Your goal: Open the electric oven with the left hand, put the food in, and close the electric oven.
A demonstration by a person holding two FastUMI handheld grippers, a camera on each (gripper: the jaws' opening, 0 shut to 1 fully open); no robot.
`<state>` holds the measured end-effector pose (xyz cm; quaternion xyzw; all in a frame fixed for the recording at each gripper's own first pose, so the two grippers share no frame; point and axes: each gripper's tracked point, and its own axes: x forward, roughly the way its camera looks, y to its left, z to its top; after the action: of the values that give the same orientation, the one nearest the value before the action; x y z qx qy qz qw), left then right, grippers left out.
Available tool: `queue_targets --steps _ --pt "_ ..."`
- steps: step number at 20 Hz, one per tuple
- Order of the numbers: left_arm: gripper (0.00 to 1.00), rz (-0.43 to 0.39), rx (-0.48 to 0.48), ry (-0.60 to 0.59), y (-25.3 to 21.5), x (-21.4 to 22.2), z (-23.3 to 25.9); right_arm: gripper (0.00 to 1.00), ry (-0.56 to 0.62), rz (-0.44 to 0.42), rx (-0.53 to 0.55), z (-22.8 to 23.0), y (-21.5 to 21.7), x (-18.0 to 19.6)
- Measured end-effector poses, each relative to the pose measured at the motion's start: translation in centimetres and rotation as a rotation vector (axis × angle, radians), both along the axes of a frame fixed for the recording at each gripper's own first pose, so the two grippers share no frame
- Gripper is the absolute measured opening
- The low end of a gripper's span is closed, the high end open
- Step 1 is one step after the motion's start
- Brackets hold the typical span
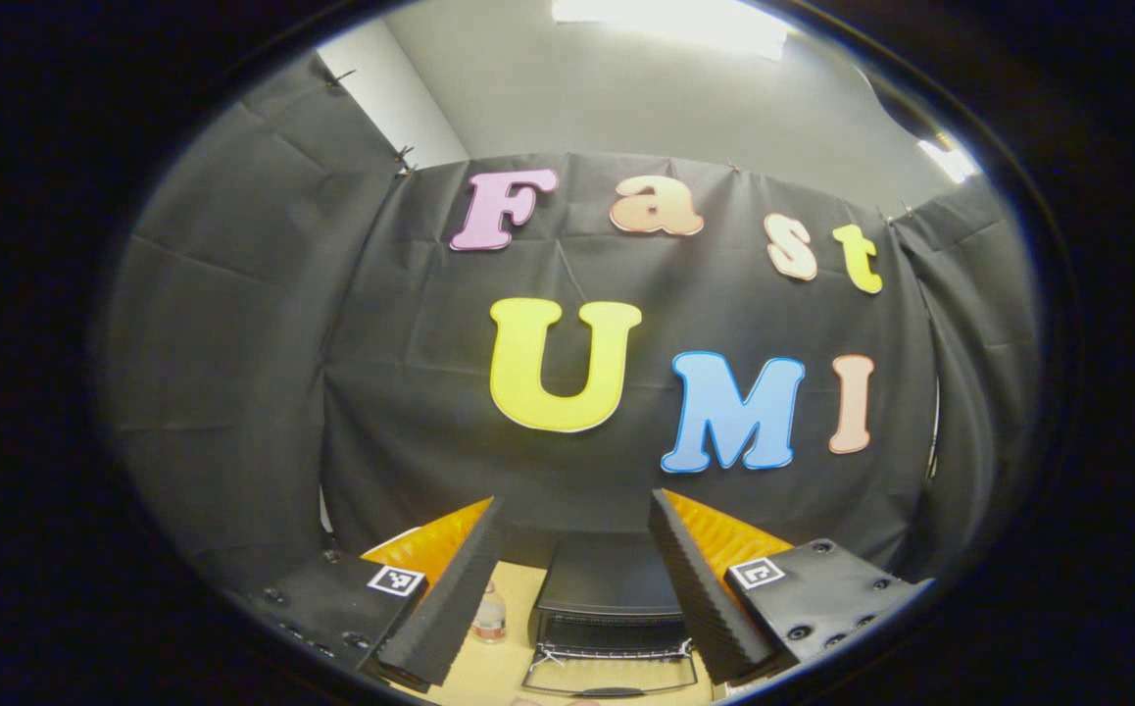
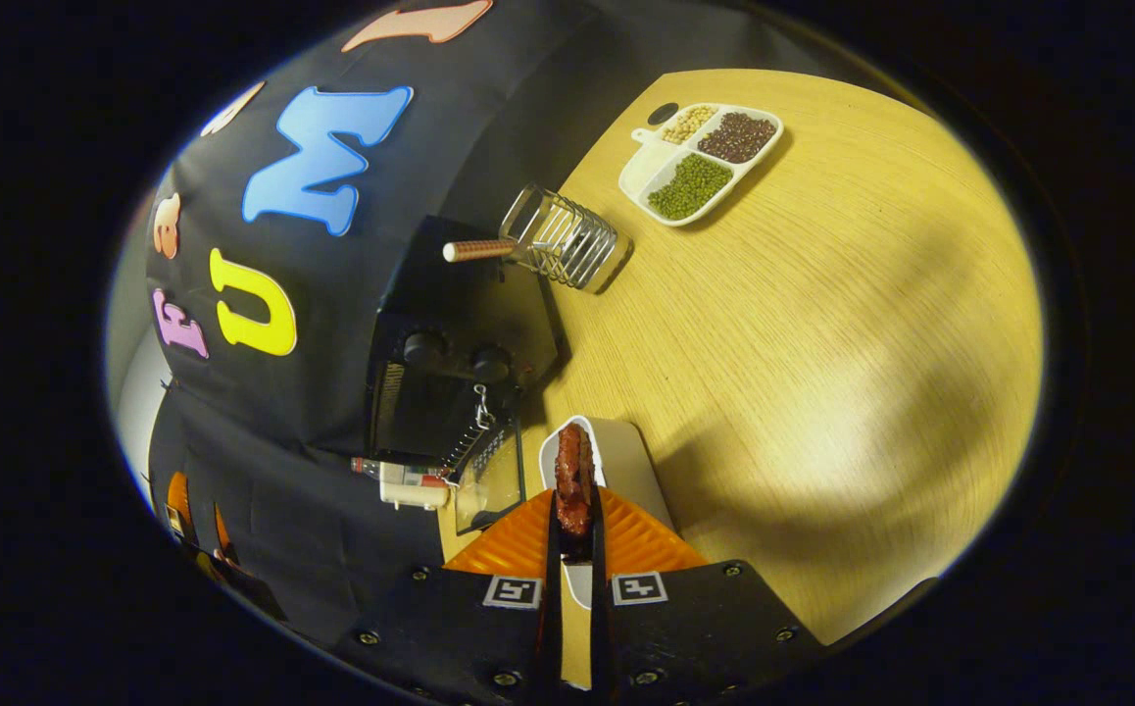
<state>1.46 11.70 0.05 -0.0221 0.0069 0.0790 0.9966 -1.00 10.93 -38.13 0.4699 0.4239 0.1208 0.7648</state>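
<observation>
In the left gripper view, the left gripper (image 1: 575,588) is wide open and empty; the electric oven (image 1: 610,620) stands below it, door down. In the right gripper view, the right gripper (image 2: 575,510) clamps the food (image 2: 574,479) above a white plate (image 2: 623,469), beside the oven.

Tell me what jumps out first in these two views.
In the right gripper view, the right gripper pinches a dark red piece of food above a white plate, beside the black oven. In the left gripper view, the left gripper hangs open above the oven's lowered door.
</observation>
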Motion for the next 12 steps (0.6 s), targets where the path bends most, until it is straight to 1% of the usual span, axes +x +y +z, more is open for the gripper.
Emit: queue_targets --steps 1,6,12 --pt "0.96 -0.010 0.001 0.000 0.1 0.1 0.0 0.12 -0.009 -0.012 0.005 0.7 -0.3 0.1" --pt "0.97 -0.055 -0.008 -0.001 0.4 0.3 -0.2 0.12 -0.097 -0.031 0.060 6.5 0.3 0.1" --pt "0.97 -0.090 -0.034 0.008 2.1 0.8 -0.5 0.12 -0.202 -0.012 0.103 12.8 4.1 1.2"
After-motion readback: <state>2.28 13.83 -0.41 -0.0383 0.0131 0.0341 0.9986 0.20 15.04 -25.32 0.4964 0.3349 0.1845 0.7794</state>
